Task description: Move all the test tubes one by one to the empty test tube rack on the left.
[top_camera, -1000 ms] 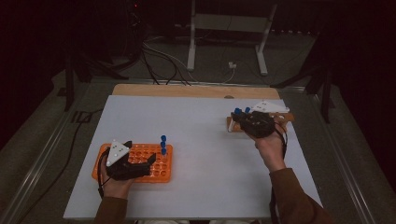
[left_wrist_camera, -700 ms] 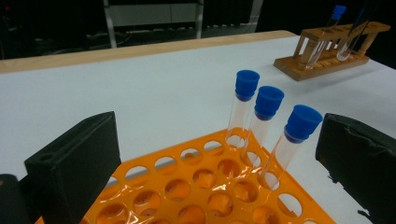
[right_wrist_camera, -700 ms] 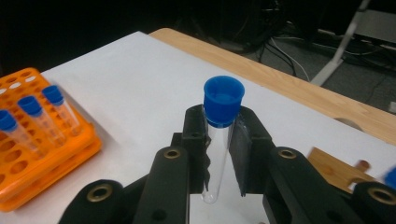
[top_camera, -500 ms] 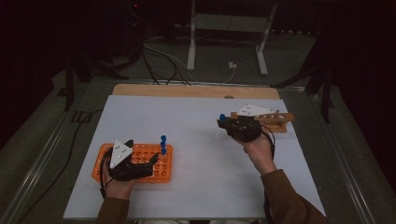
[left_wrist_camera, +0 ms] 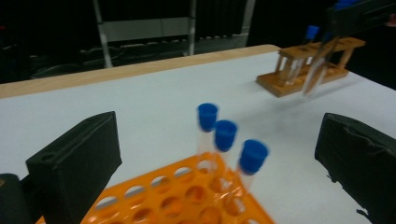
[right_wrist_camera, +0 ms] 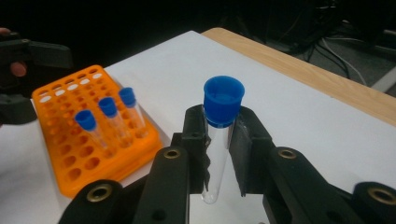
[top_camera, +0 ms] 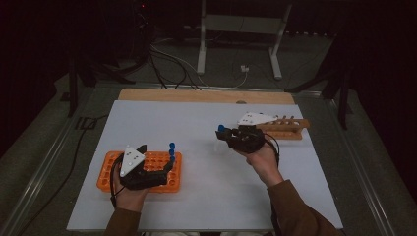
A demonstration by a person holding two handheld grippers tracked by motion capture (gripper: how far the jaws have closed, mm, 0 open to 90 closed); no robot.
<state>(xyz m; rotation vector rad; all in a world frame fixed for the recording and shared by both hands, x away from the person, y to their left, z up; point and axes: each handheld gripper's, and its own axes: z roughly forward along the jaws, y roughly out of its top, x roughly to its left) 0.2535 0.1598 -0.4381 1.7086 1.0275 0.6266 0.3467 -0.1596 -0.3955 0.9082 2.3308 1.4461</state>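
Dark floor and cables are ringing the white table (top_camera: pixel 206 196) in the high view, where the left gripper (top_camera: pixel 169 164) is resting on the orange rack (top_camera: pixel 110 167) and the right gripper (top_camera: pixel 223 133) is hovering mid-table. Left gripper view: jaws are standing wide apart, released, around three capped tubes (left_wrist_camera: pixel 224 140). Right gripper view: jaws are clenching a blue-capped tube (right_wrist_camera: pixel 219 135); a tilted approach could be knocking those standing tubes.

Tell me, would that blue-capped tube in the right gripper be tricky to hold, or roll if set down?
The tube looks clear, thin-walled and empty, so probably light and breakable if squeezed hard. Its smooth round body may slip; the right gripper clamps it just below the cap. Laid flat on the table, it would likely roll, hence the orange rack.
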